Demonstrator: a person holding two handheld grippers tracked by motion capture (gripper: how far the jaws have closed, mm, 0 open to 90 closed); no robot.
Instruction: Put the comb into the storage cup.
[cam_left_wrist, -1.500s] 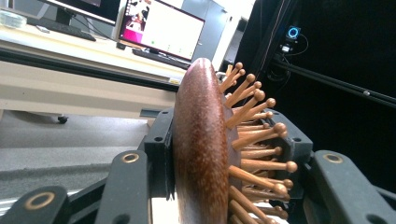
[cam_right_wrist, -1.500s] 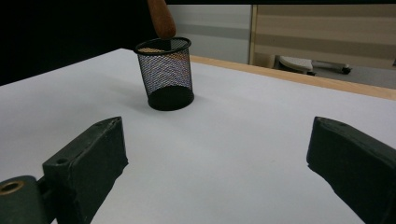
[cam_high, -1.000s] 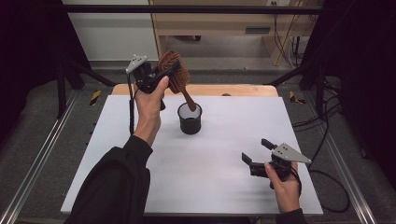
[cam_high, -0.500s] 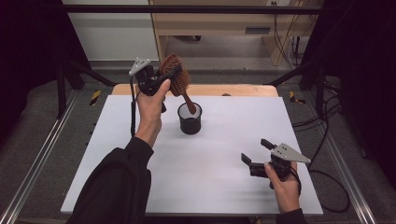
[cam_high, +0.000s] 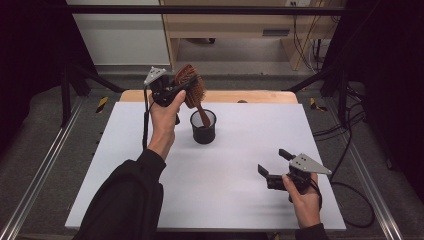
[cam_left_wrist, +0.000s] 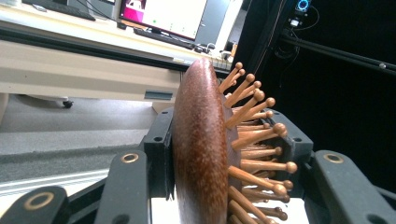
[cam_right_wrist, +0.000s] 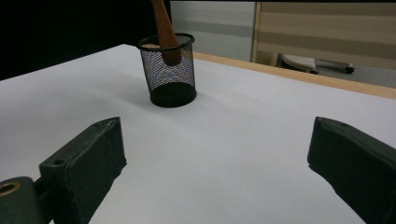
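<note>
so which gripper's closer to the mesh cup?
Left. The left gripper is raised just above and left of the mesh cup, clamped on the hairbrush whose handle dips into it. The right gripper sits open, well off toward the table's near right corner.

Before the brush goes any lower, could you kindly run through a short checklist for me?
1. Left tool clamped on the brown wooden hairbrush head: ok.
2. Handle tip inside the black wire-mesh cup: ok.
3. Cup upright on the white table: ok.
4. Right tool open, well away from the cup: ok.
5. Handle touching the cup's bottom: not ok; in the right gripper view its tip hangs near the rim.
</note>
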